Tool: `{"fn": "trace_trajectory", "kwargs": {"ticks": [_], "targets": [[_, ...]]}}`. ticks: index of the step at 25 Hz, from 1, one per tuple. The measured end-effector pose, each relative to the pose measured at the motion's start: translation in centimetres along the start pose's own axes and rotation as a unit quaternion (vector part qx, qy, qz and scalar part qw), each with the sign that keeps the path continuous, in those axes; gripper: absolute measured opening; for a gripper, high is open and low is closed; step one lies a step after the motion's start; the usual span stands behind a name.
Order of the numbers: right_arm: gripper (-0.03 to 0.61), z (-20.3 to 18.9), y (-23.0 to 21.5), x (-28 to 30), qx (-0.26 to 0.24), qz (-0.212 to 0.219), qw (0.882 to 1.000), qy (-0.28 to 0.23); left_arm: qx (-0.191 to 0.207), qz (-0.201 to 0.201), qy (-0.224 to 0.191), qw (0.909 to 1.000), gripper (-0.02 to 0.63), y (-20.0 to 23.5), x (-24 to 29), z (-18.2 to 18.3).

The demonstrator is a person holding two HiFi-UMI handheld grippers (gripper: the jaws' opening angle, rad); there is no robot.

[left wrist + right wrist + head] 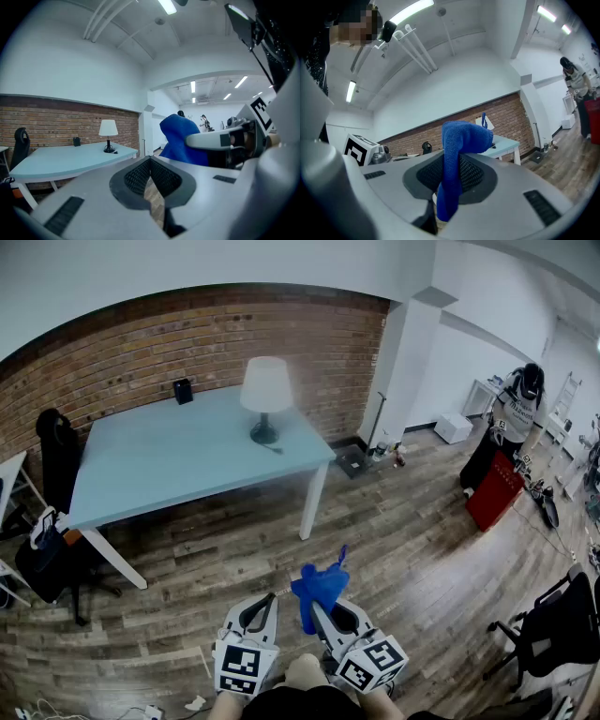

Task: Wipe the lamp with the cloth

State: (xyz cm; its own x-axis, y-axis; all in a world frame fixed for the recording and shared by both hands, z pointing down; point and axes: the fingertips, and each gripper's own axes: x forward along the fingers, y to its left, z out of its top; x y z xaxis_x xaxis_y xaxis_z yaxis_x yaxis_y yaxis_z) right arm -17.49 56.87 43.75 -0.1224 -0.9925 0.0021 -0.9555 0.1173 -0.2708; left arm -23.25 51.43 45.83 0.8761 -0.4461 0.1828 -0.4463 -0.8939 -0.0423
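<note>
Black chair (pixel 58 448): far left, by the brick wall, just beside the left end of the table.
Table (pixel 159 460): pale blue top on white legs, far side along the brick wall, well apart from both grippers.
Black box (pixel 183 391): small, upright at the far edge of the table, left of the lamp.
Lamp (pixel 265 395): white shade on a dark stem and round base, upright near the right end of the table.
Left gripper (pixel 150 161): near, low centre-left, jaw tips together with nothing between them.
Cloth (pixel 319 589): blue, bunched, standing up out of the right gripper and flopping over at the top.
Right gripper (pixel 449 161): near, just beside the left one, jaws clamped on the lower part of the cloth.
Person (pixel 516 413): far right, standing on the wood floor.
Red box (pixel 495 491): on the floor just in front of the person.
</note>
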Motion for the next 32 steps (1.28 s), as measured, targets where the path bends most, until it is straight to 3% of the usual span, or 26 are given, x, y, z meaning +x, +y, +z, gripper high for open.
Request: {"fn": "trace_trajectory", "kwargs": {"ticks": [14,32], "targets": [[0.066,1.3,-4.8,8.4,0.006,0.011,1.000,0.010,0.001,0.000,0.010,1.0000,0.009,5.6,7.4,0.8],[0.066,6.0,-12.6,29.5,-0.020,0.080,0.996,-0.023,0.023,0.022,0.001,0.9995,0.009,21.3,23.0,4.8]]}}
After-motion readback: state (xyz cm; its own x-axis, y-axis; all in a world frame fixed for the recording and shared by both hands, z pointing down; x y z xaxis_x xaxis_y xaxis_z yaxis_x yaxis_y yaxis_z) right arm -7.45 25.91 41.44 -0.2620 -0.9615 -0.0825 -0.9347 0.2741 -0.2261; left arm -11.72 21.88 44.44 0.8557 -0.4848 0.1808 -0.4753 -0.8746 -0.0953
